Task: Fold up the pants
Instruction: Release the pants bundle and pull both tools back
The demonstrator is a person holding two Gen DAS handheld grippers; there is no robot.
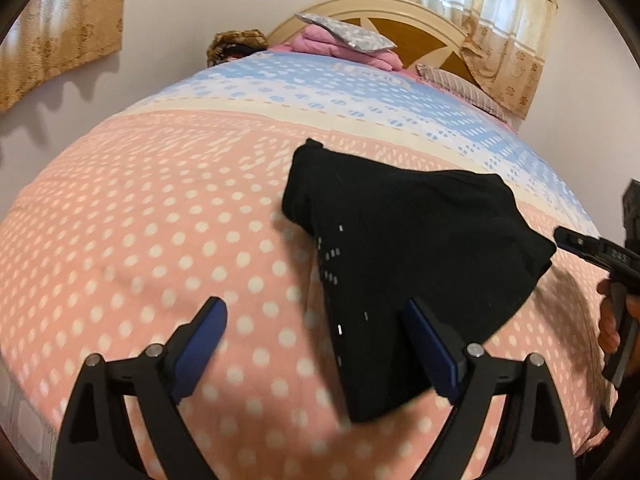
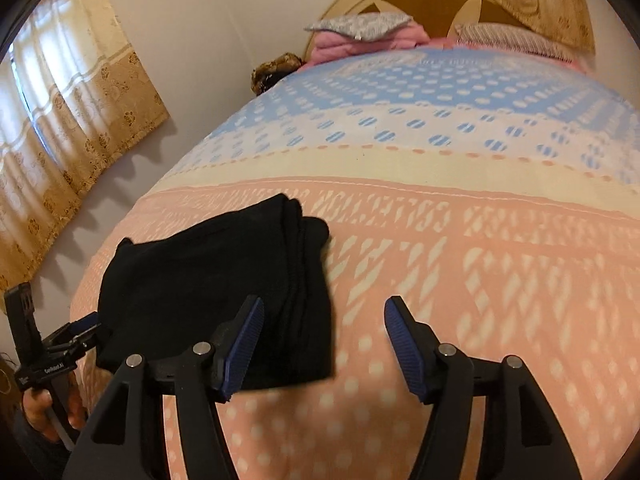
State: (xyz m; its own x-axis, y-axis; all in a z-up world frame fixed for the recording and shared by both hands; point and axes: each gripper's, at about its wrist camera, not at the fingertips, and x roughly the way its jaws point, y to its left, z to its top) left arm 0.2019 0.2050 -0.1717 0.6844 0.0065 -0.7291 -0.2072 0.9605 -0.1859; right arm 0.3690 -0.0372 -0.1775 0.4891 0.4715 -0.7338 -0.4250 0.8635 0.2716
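Note:
Black pants point(image 1: 404, 248) lie folded in a compact bundle on the pink dotted bedspread point(image 1: 140, 240). My left gripper point(image 1: 316, 344) is open and empty, hovering over the bundle's near left edge; its right finger overlaps the fabric. The pants also show in the right wrist view point(image 2: 208, 300), left of centre. My right gripper point(image 2: 324, 344) is open and empty just right of the bundle, its left finger over the fabric's near edge. Each gripper appears at the side of the other's view, the right one point(image 1: 588, 248) and the left one point(image 2: 64, 344).
A wooden headboard point(image 1: 404, 20) stands at the far end with pink bedding point(image 1: 332, 46), a grey patterned pillow point(image 1: 348, 32) and a striped pillow point(image 1: 464, 88). Curtains point(image 2: 68, 112) hang on the left wall and behind the headboard point(image 1: 500, 24).

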